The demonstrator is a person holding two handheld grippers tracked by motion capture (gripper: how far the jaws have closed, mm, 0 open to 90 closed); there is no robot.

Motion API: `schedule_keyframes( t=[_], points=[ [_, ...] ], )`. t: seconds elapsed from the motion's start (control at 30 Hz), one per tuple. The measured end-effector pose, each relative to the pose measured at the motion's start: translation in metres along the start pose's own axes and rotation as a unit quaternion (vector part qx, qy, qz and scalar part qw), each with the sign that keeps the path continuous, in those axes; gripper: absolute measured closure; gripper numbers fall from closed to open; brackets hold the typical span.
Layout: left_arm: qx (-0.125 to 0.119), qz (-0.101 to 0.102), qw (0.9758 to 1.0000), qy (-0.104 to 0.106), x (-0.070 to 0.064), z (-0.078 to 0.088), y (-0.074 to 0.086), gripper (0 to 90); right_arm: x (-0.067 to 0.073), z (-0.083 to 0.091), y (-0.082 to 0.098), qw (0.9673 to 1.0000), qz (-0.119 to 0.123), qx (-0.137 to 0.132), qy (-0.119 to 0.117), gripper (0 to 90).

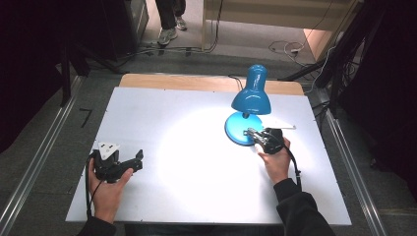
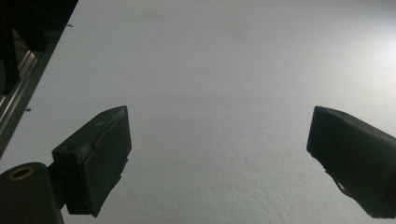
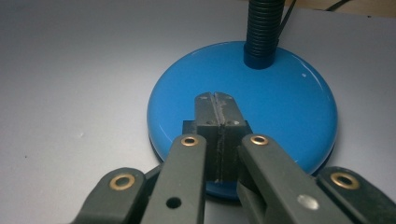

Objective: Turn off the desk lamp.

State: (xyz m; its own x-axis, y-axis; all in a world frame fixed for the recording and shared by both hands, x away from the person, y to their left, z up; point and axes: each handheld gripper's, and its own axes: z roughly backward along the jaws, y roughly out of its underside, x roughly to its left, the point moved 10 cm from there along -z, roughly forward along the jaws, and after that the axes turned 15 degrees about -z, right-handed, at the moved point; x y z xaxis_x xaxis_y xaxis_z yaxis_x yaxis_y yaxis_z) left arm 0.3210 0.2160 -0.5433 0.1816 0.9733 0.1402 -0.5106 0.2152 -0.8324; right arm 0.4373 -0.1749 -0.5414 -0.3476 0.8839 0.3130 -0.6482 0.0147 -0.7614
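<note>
Blue lamp (image 1: 251,98) lit on white tabletop (image 1: 162,118) in dark room; right claw (image 3: 216,105) clenched over its base, left claw (image 2: 219,154) released.

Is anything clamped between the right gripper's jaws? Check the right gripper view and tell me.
No. The right gripper has its jaws pressed flat together with nothing between them, over the base of the blue lamp.

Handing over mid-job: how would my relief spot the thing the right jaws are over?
On the white table, look right of centre for the blue desk lamp. Its round, glossy blue base lies under the shut right gripper, with a black ribbed neck rising from it.
</note>
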Motion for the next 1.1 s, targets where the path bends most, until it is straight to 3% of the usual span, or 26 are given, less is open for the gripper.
schedule_keyframes(
  t=[0.5, 1.1],
  points=[
    [-0.002, 0.001, 1.0, 0.002, 0.0, 0.0, -0.001, 7.1, -0.003, -0.018, 0.003, 0.9999, -0.008, 0.013, 0.005, 87.9],
    [-0.004, 0.001, 1.0, 0.005, -0.001, 0.001, -0.001, 7.1, -0.002, -0.022, 0.0, 0.9999, 0.002, 0.014, 0.005, 88.2]
  ],
)
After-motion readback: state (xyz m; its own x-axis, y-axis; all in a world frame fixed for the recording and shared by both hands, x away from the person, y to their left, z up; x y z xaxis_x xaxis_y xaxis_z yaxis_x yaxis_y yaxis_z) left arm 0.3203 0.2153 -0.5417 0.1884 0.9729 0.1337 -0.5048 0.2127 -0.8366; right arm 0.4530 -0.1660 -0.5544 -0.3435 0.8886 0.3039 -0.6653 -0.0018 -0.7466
